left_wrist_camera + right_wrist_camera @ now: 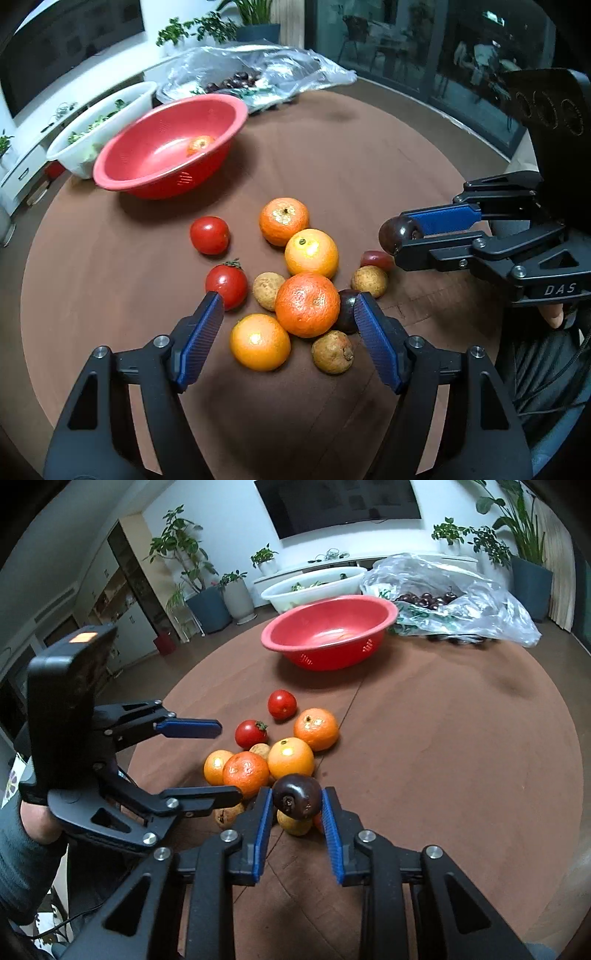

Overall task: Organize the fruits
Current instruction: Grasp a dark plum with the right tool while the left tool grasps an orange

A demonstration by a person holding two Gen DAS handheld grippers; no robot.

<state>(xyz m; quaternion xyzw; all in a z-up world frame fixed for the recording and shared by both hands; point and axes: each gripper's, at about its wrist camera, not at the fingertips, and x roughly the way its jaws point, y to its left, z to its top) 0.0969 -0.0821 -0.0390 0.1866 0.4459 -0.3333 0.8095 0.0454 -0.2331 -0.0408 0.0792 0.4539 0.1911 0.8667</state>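
A pile of fruit lies on the brown round table point(351, 155): several oranges point(307, 305), two red tomatoes point(209, 235), three small brown fruits point(332, 352) and a dark one point(346, 310). My left gripper point(290, 308) is open, its fingers either side of the nearest big orange, above the pile. My right gripper point(297, 801) is shut on a dark purple fruit point(297, 800) and holds it above the pile; it also shows in the left wrist view point(397, 230). A red bowl point(168, 147) at the back left holds one orange point(199, 144).
A white basin point(99, 125) with greens stands behind the red bowl. A clear plastic bag point(258, 70) with dark fruits lies at the table's far edge. A small red fruit point(376, 259) lies under my right gripper. Potted plants and a TV line the wall.
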